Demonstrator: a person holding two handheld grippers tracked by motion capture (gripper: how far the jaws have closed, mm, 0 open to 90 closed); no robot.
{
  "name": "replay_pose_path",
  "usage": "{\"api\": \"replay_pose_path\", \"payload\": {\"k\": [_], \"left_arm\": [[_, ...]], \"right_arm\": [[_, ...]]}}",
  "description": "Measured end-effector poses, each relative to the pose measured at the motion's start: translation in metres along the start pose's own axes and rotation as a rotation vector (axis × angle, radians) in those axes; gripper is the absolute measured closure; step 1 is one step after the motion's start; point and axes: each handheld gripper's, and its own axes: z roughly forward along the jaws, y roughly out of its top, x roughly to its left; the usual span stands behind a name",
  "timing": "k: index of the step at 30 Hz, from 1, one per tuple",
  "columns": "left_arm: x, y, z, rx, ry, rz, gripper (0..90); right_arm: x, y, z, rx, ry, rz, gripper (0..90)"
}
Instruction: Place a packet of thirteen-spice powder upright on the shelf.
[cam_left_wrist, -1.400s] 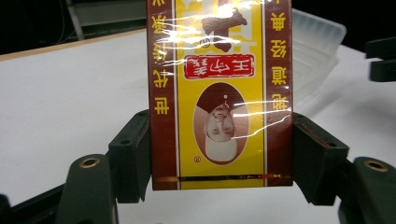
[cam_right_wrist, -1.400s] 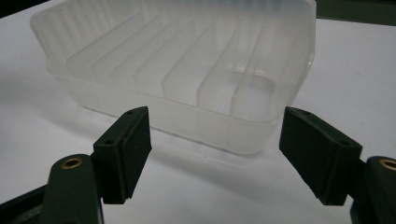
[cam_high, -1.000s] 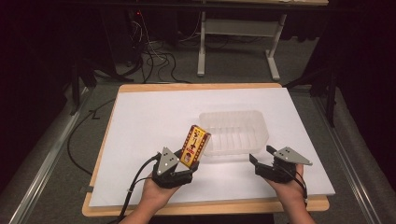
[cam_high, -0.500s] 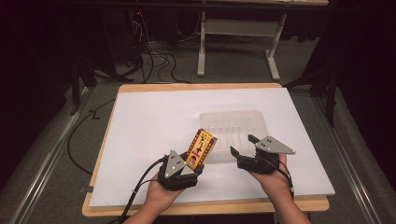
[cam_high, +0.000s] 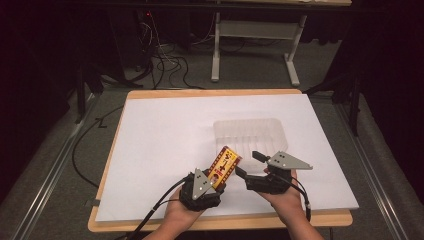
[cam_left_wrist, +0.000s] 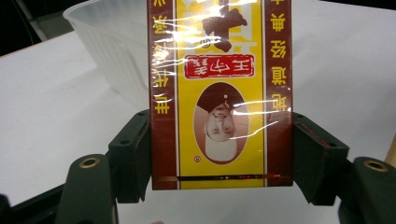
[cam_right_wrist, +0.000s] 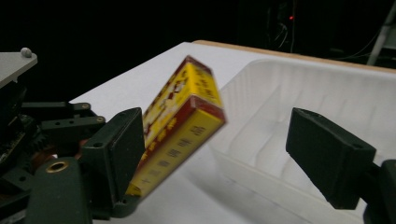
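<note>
Box (cam_high: 224, 165) clamped in left gripper (cam_high: 212, 180), not yet handed over or set in clear tray (cam_high: 250, 135)
White table sheet (cam_high: 165, 135) bears the tray just ahead of both tools; right gripper (cam_high: 246, 164) beside the box, jaws just opening wide, nothing between them; transfer or placing remains

table (cam_high: 320, 220): wood | white sheet (cam_high: 165, 140) covers top | clear tray (cam_high: 250, 136) on sheet

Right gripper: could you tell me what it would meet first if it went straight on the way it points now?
Probably the yellow and red box held by the left gripper; the right gripper stands open toward it, though depth is uncertain.
</note>
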Motion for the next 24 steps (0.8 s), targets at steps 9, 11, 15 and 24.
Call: {"api": "replay_pose_path", "payload": {"k": [9,11,15,24], "left_arm": [[-0.007,0.001,-0.003,-0.013,-0.009,-0.002,32.3],[-0.008,0.001,-0.003,-0.015,-0.012,-0.001,32.2],[-0.008,0.002,-0.002,-0.016,-0.012,-0.003,32.2],[-0.010,-0.001,-0.002,-0.015,0.001,0.027,32.2]], "right_arm": [[0.007,-0.004,0.011,0.029,0.049,0.056,18.9],[0.008,-0.005,0.013,0.035,0.052,0.061,18.5],[0.008,-0.006,0.017,0.049,0.060,0.078,17.8],[0.002,-0.010,0.019,0.052,0.095,0.142,32.3]]}}
